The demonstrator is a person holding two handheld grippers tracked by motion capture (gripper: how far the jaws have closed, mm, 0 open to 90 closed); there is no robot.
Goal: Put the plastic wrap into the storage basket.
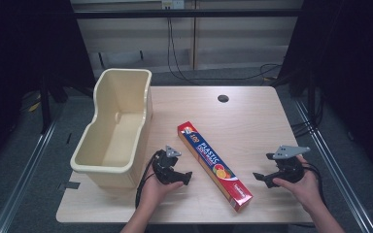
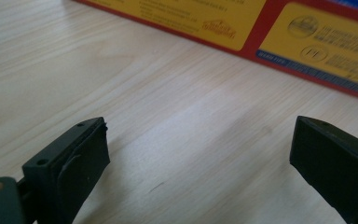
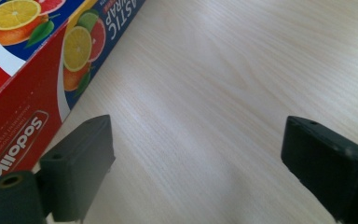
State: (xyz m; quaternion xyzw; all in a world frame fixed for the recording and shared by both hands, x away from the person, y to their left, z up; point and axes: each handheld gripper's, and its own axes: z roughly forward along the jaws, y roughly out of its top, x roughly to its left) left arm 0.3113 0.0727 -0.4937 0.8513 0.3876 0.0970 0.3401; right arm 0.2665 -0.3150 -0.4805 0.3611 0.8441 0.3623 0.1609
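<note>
Nothing begun, seemingly: plastic wrap box (image 1: 214, 165) flat mid-table, running 10 to 4 o'clock, cream bin (image 1: 114, 127) at 9 o'clock seemingly bare, left gripper (image 1: 187, 178) and right gripper (image 1: 257, 176) flanking the box, jaws spread wide, gripping nothing.

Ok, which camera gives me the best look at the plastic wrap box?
The high view: the whole plastic wrap box lies diagonally on the table. The left gripper view catches only its yellow side panel, the right gripper view one end's printed top.
</note>
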